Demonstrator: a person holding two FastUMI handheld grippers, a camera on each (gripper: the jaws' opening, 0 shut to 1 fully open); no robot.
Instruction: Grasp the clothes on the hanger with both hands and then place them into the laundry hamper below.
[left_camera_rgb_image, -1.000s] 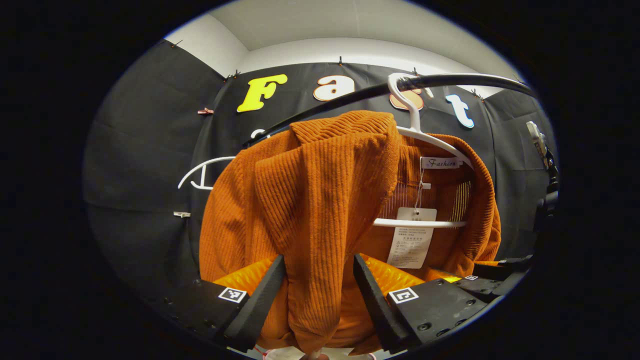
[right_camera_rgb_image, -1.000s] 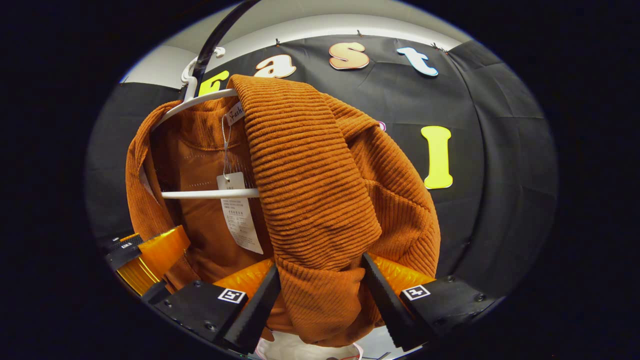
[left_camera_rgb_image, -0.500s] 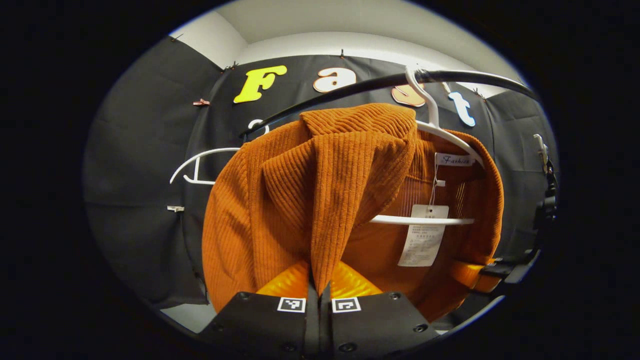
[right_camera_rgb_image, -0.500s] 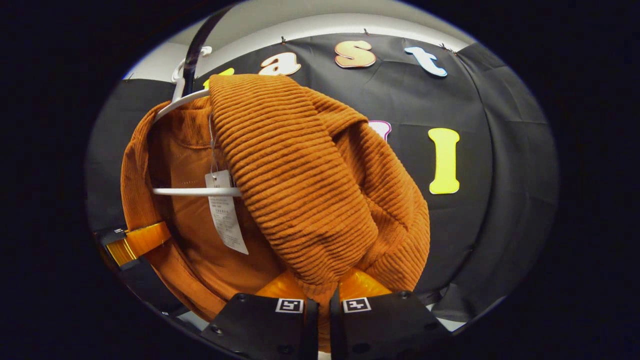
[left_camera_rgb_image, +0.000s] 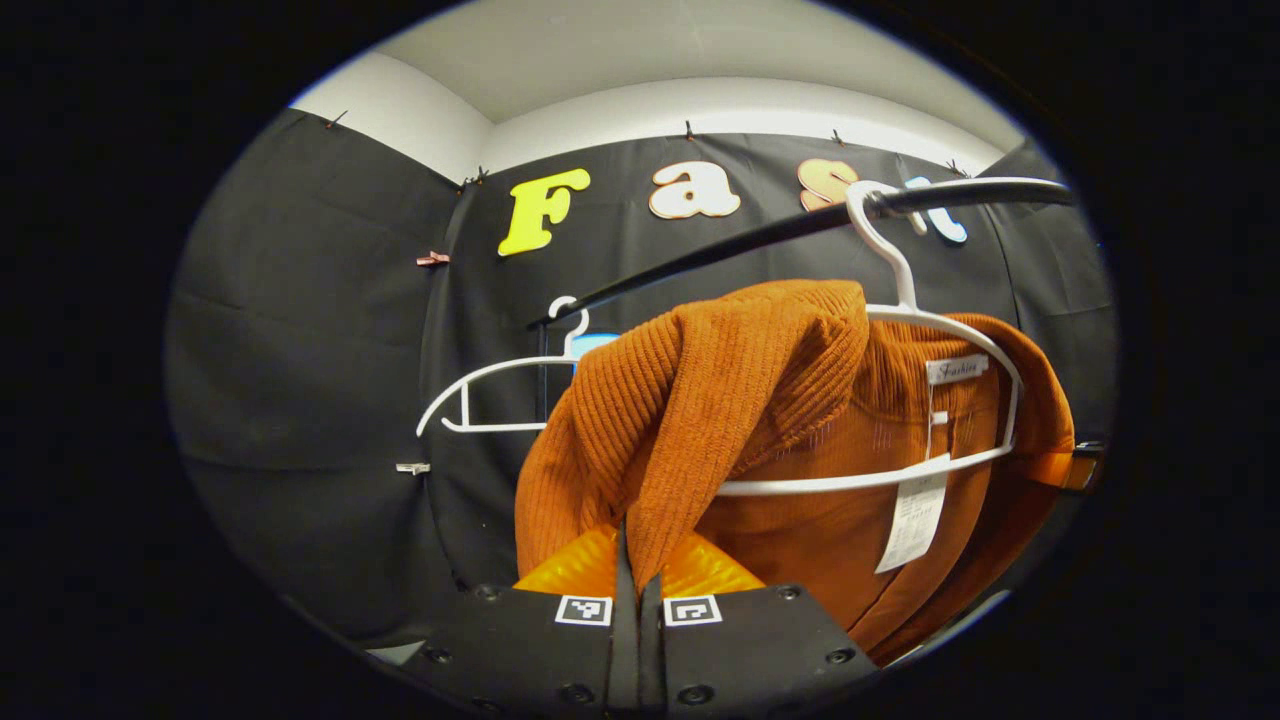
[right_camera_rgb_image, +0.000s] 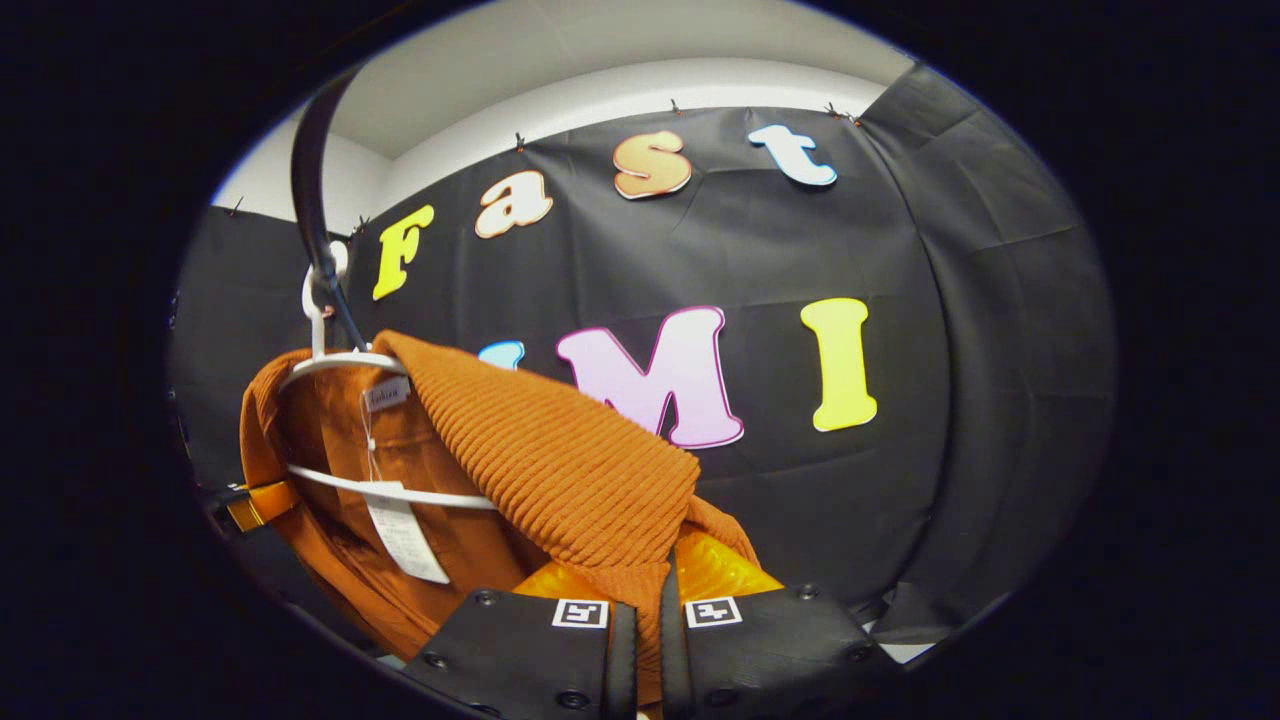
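The garment (left_camera_rgb_image: 700, 400) is a rust-orange ribbed knit with thick parallel cords; the fabric is soft and folds in heavy rounded drapes. It hangs on a thin white hanger (left_camera_rgb_image: 905, 320) whose curved hook sits over a smooth, dark, round rail (left_camera_rgb_image: 760, 235). A white neck label and a white paper tag (left_camera_rgb_image: 912, 515) on a string hang inside the collar, across the hanger's lower bar. A second, bare white hanger (left_camera_rgb_image: 490, 395) hangs farther along the same rail.

In the left gripper view, the left gripper (left_camera_rgb_image: 638, 575) is closed, both fingers pressing on a fold of the knit drawn down from the shoulder; the fold narrows to a point between the fingers. It points slightly upward toward the rail.

In the right gripper view, the garment (right_camera_rgb_image: 560, 470) slopes down from the hanger (right_camera_rgb_image: 330, 365) to the right gripper (right_camera_rgb_image: 648, 585), which is clamped on the other shoulder's fabric, both fingers in contact. This gripper also tilts upward. At the left edge of this view, the other gripper (right_camera_rgb_image: 250, 500) meets the garment's far side
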